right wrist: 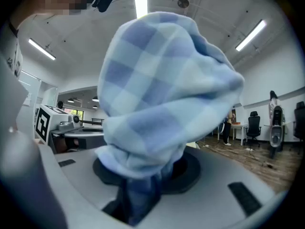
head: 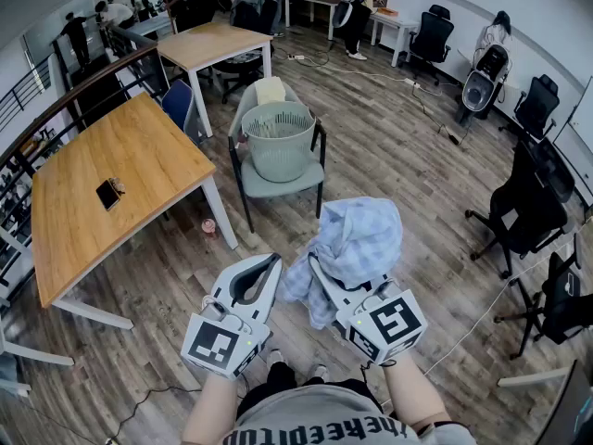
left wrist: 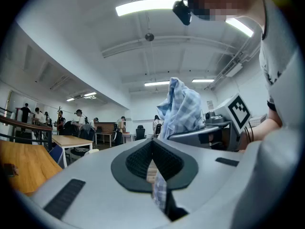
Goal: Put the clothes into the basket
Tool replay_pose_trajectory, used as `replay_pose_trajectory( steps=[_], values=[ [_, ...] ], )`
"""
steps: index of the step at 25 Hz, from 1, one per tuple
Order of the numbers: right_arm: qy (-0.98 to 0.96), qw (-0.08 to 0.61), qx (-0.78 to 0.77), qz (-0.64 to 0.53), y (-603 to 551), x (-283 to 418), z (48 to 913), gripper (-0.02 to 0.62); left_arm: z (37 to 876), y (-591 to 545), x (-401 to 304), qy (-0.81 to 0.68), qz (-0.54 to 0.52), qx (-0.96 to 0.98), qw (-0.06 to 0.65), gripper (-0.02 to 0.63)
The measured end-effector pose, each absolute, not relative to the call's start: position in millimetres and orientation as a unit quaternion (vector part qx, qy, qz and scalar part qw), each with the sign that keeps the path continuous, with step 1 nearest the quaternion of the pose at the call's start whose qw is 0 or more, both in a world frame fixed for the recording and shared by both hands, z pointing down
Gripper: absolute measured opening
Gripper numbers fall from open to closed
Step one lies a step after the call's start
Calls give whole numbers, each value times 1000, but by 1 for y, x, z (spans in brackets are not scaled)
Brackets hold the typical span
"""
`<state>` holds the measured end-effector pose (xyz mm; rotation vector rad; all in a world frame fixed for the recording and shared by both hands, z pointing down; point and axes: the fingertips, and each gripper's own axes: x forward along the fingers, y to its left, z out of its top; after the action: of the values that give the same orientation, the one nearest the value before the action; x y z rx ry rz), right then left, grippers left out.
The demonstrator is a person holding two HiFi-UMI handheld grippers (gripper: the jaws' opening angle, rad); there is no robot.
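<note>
- The right tool (head: 324,278) is clamped on the blue checked cloth (head: 357,239), which bunches up over its jaws. That squeeze needs to be tight.
- The left tool (head: 274,260) has its jaws together, just beside the cloth. I see nothing held in them.
- The basket (head: 278,142) sits on a chair (head: 278,185) well ahead, near the wooden counter (head: 102,184).
- I think the best way is to get right over the basket before letting go.
- A loose flap hangs down and could catch the rim, so lift high.
</note>
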<state>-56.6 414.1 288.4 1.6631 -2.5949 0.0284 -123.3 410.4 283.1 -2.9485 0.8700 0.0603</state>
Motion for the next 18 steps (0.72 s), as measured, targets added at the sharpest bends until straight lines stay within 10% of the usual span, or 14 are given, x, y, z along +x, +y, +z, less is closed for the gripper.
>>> replay_pose_trajectory(
  steps=[18],
  values=[
    [-830, 40, 556, 8, 366, -98, 296, 160, 288, 355, -160, 266, 25, -963, 34, 14]
  ],
)
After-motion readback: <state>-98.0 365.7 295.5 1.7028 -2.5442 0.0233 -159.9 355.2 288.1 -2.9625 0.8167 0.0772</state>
